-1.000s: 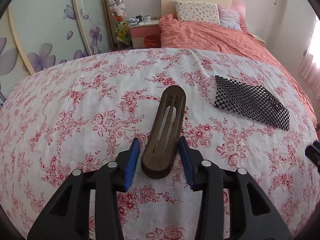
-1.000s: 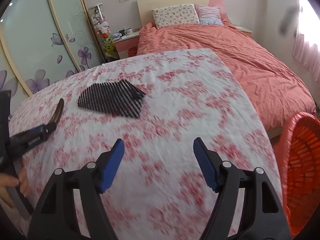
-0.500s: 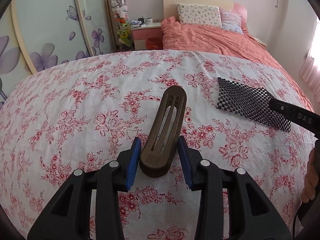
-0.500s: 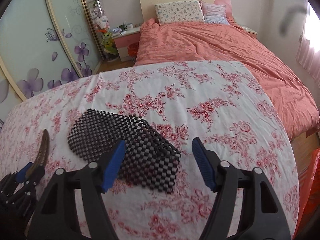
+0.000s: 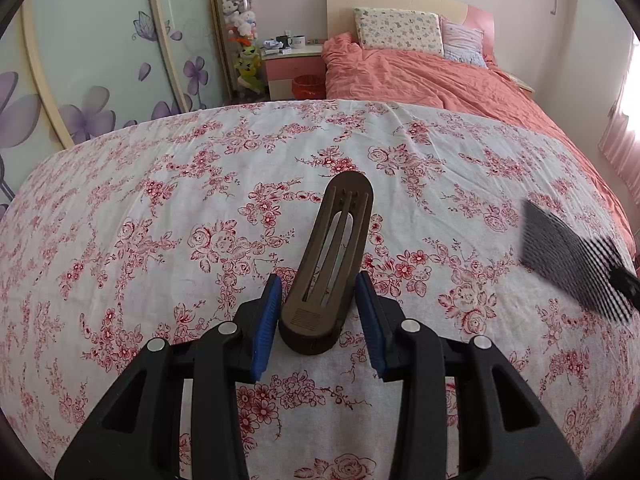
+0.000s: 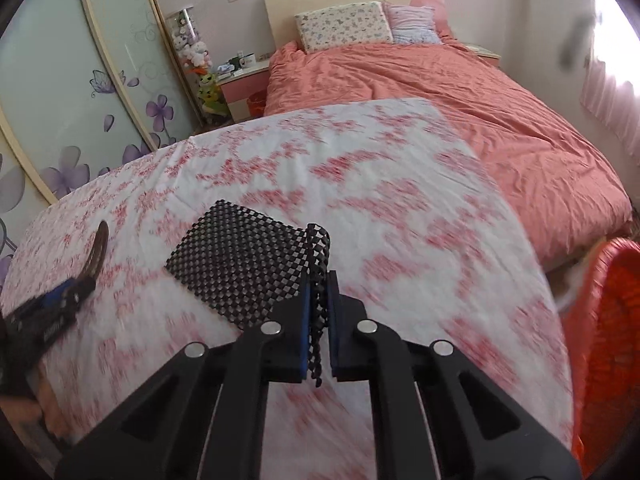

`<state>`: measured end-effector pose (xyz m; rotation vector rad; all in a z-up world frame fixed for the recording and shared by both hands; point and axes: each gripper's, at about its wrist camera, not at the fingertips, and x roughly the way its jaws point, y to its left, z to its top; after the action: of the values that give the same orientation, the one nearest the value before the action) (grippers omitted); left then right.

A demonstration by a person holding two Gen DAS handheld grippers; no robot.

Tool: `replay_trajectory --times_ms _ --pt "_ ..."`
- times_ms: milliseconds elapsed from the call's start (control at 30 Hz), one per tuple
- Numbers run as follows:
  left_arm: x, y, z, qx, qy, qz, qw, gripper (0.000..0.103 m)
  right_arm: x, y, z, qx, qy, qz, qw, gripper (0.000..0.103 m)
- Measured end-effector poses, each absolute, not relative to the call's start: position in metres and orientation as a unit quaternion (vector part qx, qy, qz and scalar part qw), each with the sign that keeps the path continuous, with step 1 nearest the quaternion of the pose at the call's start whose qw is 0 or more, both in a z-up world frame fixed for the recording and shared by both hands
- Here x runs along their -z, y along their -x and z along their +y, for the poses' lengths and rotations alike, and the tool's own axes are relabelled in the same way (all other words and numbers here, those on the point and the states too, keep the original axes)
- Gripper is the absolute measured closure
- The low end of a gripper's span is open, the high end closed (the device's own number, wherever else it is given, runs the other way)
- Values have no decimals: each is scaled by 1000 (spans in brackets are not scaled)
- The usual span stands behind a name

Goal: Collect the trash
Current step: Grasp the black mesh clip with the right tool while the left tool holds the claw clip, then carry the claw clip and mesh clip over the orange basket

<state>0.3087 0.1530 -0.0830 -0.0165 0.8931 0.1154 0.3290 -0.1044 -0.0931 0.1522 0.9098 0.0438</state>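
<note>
Two gripper-mounted fisheye cameras look steeply down, close over a red-flowered white cloth. Both views share the cloth and, farther off, a coral-quilted bed.

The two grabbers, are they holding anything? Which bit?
The right gripper has just closed on the black mesh mat, pinching its folded edge. The left gripper squeezes the brown slotted piece by its thick near end.

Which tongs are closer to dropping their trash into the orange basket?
Probably the right tongs. They have just closed on the black mesh mat, and the orange basket sits on their side. The left tongs hold the brown slotted piece farther away.
</note>
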Motion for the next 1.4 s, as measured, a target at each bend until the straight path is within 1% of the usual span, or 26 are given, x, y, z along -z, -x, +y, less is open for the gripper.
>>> replay_trajectory --times_ms 67,167,200,233,300,400,567,600,633,667,700,733,767,800,933,1100,1400 --pt "83 -309 153 -56 7 432 900 63 94 -309 -115 -23 -76 445 892 93" --pt "83 -309 154 -57 6 432 900 63 98 -288 -121 -33 -72 454 888 87" --pt "83 -309 154 -57 6 432 900 63 98 -286 -121 -35 -70 452 889 80" --pt "83 -309 154 -57 6 432 900 63 97 -285 -120 -35 -67 449 890 64" --pt "83 -309 154 -57 6 432 900 63 94 -286 -116 -32 -64 437 896 48" --pt "83 -309 154 -57 7 432 900 62 93 -295 -106 -31 -53 436 898 42" --pt "83 -309 154 -57 7 432 900 62 104 -308 -95 -3 -19 446 895 40" --pt "83 -309 154 -57 7 432 900 62 104 -308 -93 -1 -13 444 896 42" --pt "83 -309 154 -57 7 432 900 62 104 -307 -92 -1 -9 442 897 50" --pt "83 -309 154 -57 7 432 900 62 104 -307 -91 0 -5 441 897 54" --pt "83 -309 154 -58 6 432 900 62 103 -306 -90 -5 -4 439 898 66" --pt "83 -309 154 -58 6 432 900 63 102 -305 -88 -7 1 438 899 85" --pt "83 -309 153 -57 5 431 900 64 102 -305 -87 -9 4 439 899 91" --pt "82 -309 154 -55 6 430 901 64 100 -303 -87 -9 5 439 899 94" --pt "82 -303 151 -49 0 428 903 69 85 -292 -95 -27 -22 420 907 95" --pt "76 -289 148 -40 5 418 907 70 63 -277 -100 -27 -28 397 917 95" --pt "60 -269 132 -27 -25 397 917 71 35 -248 -114 -14 -38 365 930 95"
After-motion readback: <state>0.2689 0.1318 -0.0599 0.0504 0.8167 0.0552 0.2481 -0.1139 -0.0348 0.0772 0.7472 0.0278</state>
